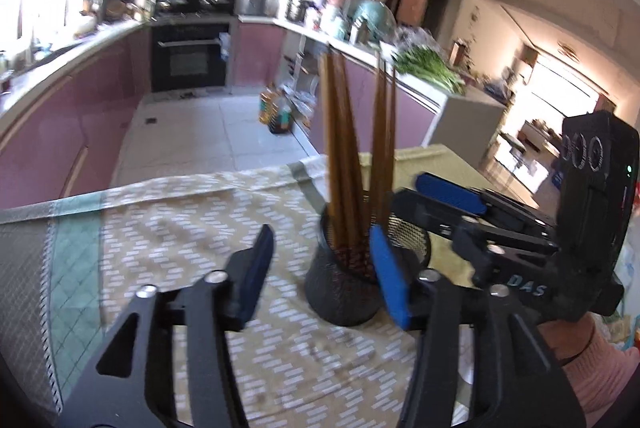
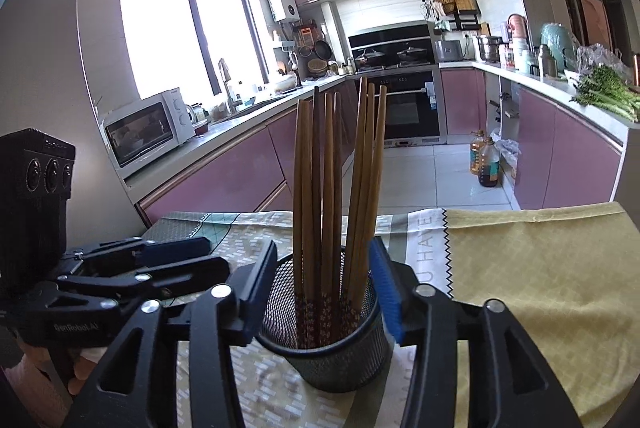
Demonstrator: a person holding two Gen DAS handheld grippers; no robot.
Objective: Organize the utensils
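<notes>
- Two hand-held grippers point at one black mesh holder (image 2: 326, 344) standing upright on a patterned tablecloth (image 1: 168, 228).
- Several brown chopsticks (image 2: 336, 187) stand in the holder, tips up, fanned into two loose bunches, their patterned ends down inside the mesh.
- In the right wrist view, the right gripper (image 2: 324, 292) has its jaws parted, released, with the holder and chopsticks standing in the gap; whether the blue pads brush the rim cannot be told, and they do not press on it.
- From that holder, the left gripper (image 2: 192, 260) sits at about 9 o'clock, its fingers pointing toward the holder.
- In the left wrist view, the left gripper (image 1: 320, 268) is also released, jaws apart and gripping nothing; the holder (image 1: 348, 280) sits toward its right-hand finger, partly behind the blue pad.
- There the right gripper (image 1: 432, 203) comes in from about 3 o'clock of the holder, held by a hand in a pink sleeve (image 1: 592, 360).
- Beyond the table at 12 o'clock lie a tiled floor, pink cabinets (image 2: 224, 167) and a black oven (image 2: 408, 107).
- Green vegetables (image 2: 608, 91) lie on the counter at about 2 o'clock.
</notes>
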